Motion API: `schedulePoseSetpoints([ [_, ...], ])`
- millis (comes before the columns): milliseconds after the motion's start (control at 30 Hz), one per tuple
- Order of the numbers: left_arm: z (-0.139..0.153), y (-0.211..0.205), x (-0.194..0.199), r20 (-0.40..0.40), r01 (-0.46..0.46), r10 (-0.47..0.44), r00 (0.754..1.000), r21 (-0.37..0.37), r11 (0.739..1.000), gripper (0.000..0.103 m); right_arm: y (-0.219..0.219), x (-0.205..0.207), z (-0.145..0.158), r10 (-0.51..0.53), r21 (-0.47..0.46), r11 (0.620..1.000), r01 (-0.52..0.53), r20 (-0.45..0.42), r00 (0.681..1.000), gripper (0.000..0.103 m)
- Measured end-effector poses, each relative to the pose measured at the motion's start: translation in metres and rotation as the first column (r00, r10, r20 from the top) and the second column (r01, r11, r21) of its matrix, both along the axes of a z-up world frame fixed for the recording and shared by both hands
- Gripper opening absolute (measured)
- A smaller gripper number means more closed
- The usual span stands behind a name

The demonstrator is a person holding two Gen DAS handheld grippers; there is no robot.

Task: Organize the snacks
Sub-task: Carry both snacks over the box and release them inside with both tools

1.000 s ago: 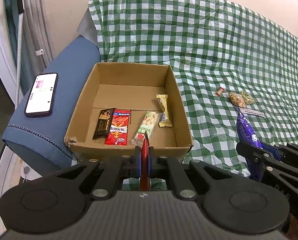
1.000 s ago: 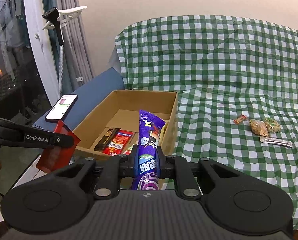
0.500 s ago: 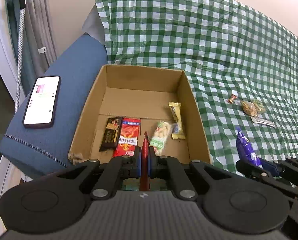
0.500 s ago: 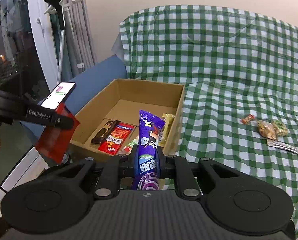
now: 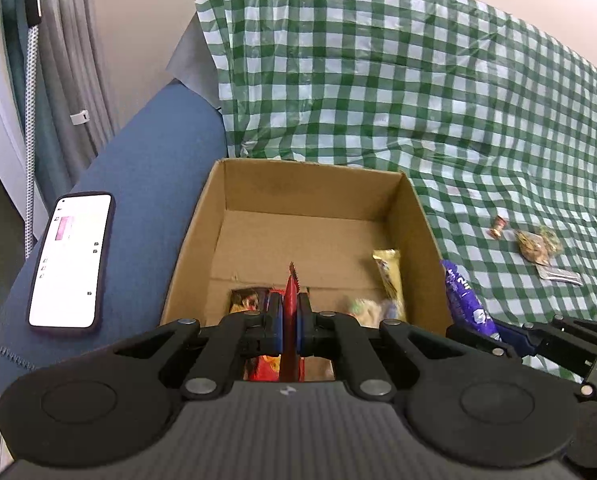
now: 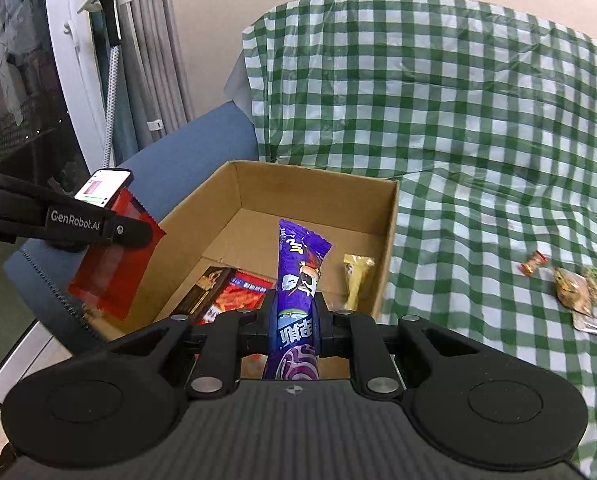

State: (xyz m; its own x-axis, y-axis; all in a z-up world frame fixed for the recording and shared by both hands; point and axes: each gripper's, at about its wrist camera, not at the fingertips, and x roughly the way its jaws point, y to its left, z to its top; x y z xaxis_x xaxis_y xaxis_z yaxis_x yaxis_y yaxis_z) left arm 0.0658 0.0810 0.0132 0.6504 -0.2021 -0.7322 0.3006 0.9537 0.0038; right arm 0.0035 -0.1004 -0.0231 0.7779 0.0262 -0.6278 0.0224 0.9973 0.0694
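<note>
Now | left claw [image 5: 289,330] pinching flat red packet [image 5: 290,316] edge-on over cardboard box [image 5: 202,236] | right claw [image 6: 296,320] clamped on purple snack stick [image 6: 298,280] | loose sweets [image 6: 578,288] on checked cloth [image 6: 458,140]

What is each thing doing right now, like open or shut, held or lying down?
Left claw: shut on red packet.
Red packet: held on edge.
Right claw: shut on purple snack bag.
Purple snack bag: held, pointing forward.
Cardboard box: open, partly filled.
Gold bar: lying in box.
Phone: screen lit.
Loose snacks: lying on checked cloth.
</note>
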Motion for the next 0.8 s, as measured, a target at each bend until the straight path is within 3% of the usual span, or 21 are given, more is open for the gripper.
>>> schedulePoseSetpoints([
  [300,-0.039,-0.008,0.049,-0.062,-0.011,0.014,0.998,0.038,0.999,0.006,-0.006,0.052,-0.033,-0.003,0.003,1.0,0.003,-0.061,0.998,0.017],
  [700,-0.083,-0.013,0.077,-0.123,-0.003,0.016,0.992,0.102,0.995,0.006,-0.008,0.076,-0.07,0.01,0.007,1.0,-0.009,-0.137,0.991,0.017],
  [767,-0.087,-0.014,0.081,-0.126,0.012,0.003,0.992,0.118,0.993,0.009,-0.008,0.079,-0.073,0.014,0.01,1.0,-0.012,-0.143,0.99,0.017],
  [800,-0.087,-0.014,0.081,-0.123,0.012,0.005,0.992,0.132,0.991,0.022,-0.008,0.08,-0.074,0.022,0.017,1.0,-0.02,-0.146,0.989,0.021],
])
